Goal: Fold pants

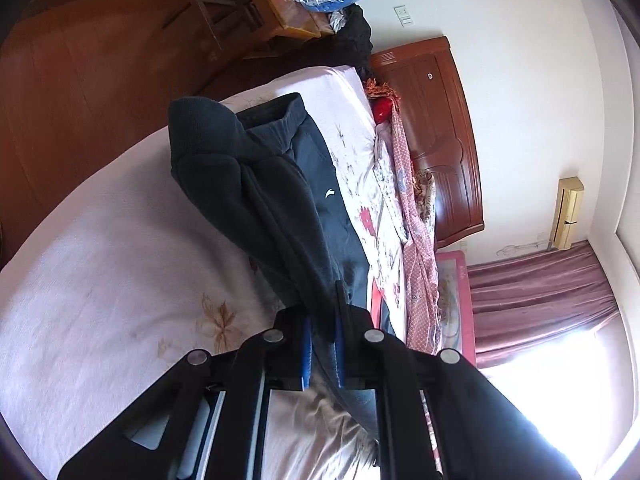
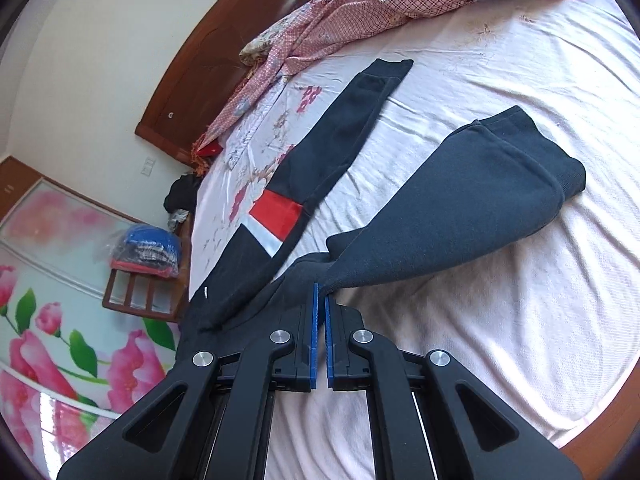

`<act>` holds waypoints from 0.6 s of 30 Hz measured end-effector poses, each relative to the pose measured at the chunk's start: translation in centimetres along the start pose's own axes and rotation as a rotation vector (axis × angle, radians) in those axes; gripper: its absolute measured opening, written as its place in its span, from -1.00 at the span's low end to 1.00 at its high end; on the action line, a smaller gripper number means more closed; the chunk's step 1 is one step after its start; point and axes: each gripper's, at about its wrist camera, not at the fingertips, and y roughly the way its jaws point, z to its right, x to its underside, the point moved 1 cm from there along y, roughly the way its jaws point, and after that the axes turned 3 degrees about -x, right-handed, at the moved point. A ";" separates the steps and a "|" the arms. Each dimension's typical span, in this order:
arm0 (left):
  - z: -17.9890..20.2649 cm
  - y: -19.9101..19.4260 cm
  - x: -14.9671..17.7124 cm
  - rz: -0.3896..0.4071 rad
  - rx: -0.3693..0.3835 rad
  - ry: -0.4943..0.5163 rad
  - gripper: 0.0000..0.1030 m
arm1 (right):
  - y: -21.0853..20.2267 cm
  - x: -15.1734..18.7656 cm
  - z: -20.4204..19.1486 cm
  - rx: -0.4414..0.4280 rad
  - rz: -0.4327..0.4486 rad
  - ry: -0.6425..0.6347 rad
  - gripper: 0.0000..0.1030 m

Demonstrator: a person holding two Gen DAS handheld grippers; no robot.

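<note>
Left wrist view shows our left gripper clenched on a fold of the dark pants, which lie on the pink bed sheet; the waistband and a small white logo show only here. Our right gripper is pinched shut on the cloth too. Its view alone shows both legs splayed, one with a red patch. We judge the fabric thick, soft and floppy; best held at hems and waistband.
</note>
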 end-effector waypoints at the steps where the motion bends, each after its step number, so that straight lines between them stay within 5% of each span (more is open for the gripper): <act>1: -0.1 -0.6 0.4 -0.001 0.003 -0.001 -0.85 | -0.5 0.2 0.1 0.004 -0.003 -0.005 -0.96; 12: -2.1 -7.6 6.4 -0.023 -0.030 0.000 -0.85 | -3.9 5.9 5.6 0.044 -0.091 0.024 -0.96; 18: -5.2 -8.4 8.4 -0.046 -0.130 0.049 -0.87 | -2.6 9.6 9.6 0.091 -0.152 0.053 -0.96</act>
